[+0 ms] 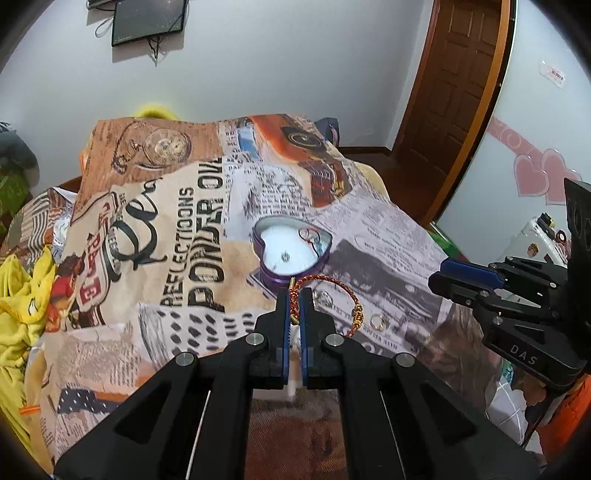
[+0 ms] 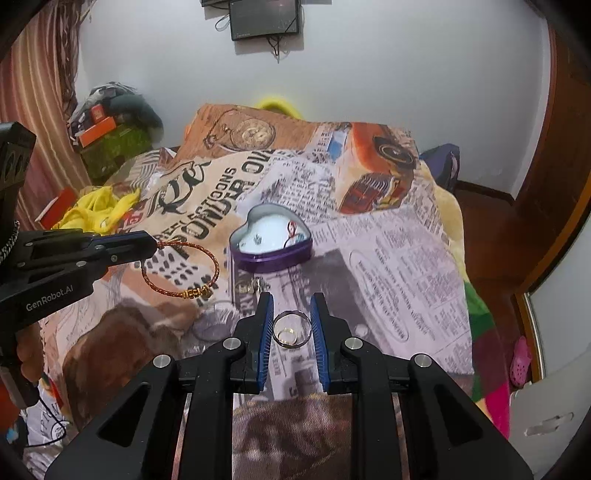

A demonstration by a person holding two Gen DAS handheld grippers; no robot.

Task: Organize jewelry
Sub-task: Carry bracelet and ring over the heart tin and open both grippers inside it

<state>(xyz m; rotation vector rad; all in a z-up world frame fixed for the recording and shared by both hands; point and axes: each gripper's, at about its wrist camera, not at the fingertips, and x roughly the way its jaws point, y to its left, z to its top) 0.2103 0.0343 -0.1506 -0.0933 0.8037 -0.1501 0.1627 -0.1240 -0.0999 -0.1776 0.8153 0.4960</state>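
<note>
My left gripper [image 1: 294, 295] is shut on a red-and-gold braided bracelet [image 1: 338, 295] and holds it above the printed cloth; the bracelet also shows hanging from it in the right wrist view [image 2: 181, 271]. A purple heart-shaped tin [image 1: 291, 248] with white lining stands open just beyond, holding a red cord piece and a small stud; it also shows in the right wrist view [image 2: 271, 236]. My right gripper [image 2: 291, 306] is open, its fingers either side of a silver ring [image 2: 291, 328] with a smaller gold ring [image 2: 287, 335] inside it.
A newspaper-print cloth [image 1: 177, 221] covers the table. A small silver trinket [image 2: 251, 286] lies in front of the tin. Yellow fabric [image 1: 18, 295] lies at the left edge. A wooden door [image 1: 458, 92] is at the right. A screen [image 2: 264, 18] hangs on the wall.
</note>
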